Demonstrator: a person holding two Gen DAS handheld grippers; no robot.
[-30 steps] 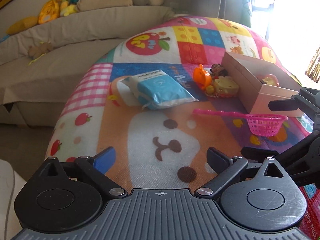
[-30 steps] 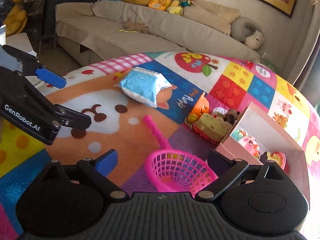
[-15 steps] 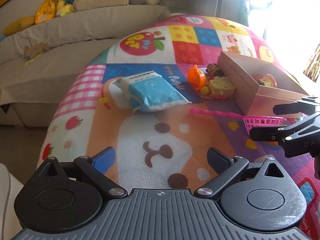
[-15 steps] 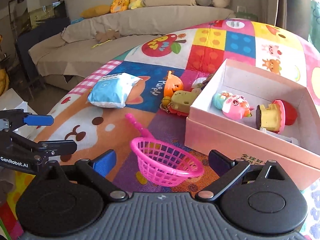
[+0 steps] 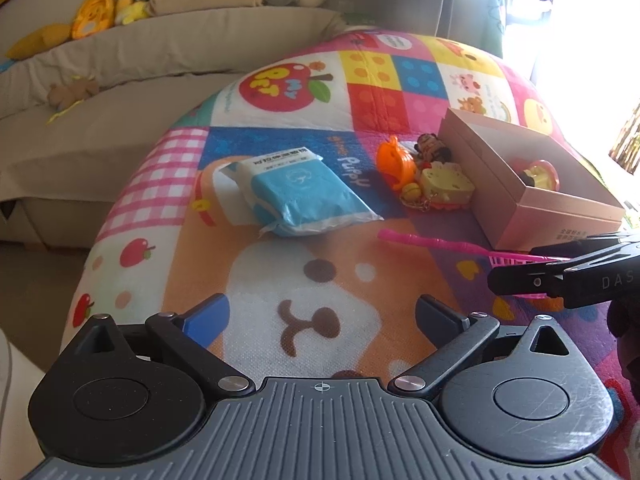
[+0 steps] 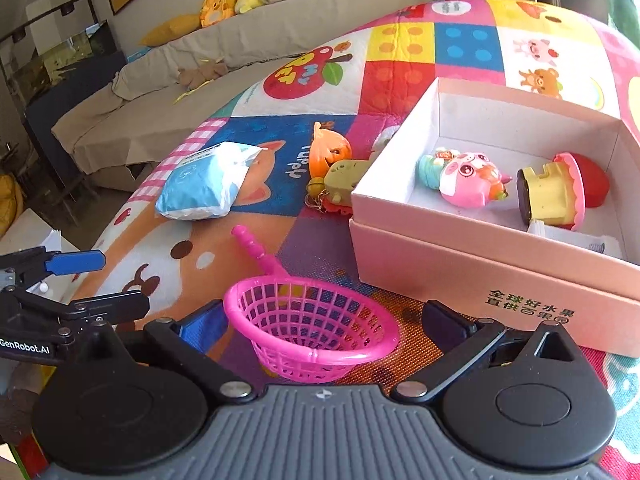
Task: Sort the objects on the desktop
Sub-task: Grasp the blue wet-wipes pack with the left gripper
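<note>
A pink plastic scoop net [image 6: 312,332] lies on the colourful play mat [image 6: 400,44], its basket between the spread fingers of my right gripper [image 6: 320,320], which is open. Its handle [image 5: 432,242] points away to the left. A pink cardboard box [image 6: 492,252] at right holds a pink pig toy [image 6: 464,178] and a cake toy [image 6: 556,192]. An orange toy [image 6: 328,150], a yellow keychain toy [image 5: 444,188] and a blue tissue pack [image 5: 296,192] lie on the mat. My left gripper [image 5: 320,320] is open and empty over the mat.
A beige sofa [image 5: 120,60] with plush toys [image 5: 116,0] stands behind the mat. The right gripper shows in the left wrist view [image 5: 568,276]; the left gripper shows at left in the right wrist view [image 6: 68,284]. The floor drops off at left.
My right gripper has swung toward the box and closed in on the net, so the basket now sits between its fingers. My left gripper has shifted slightly nearer the mat.
</note>
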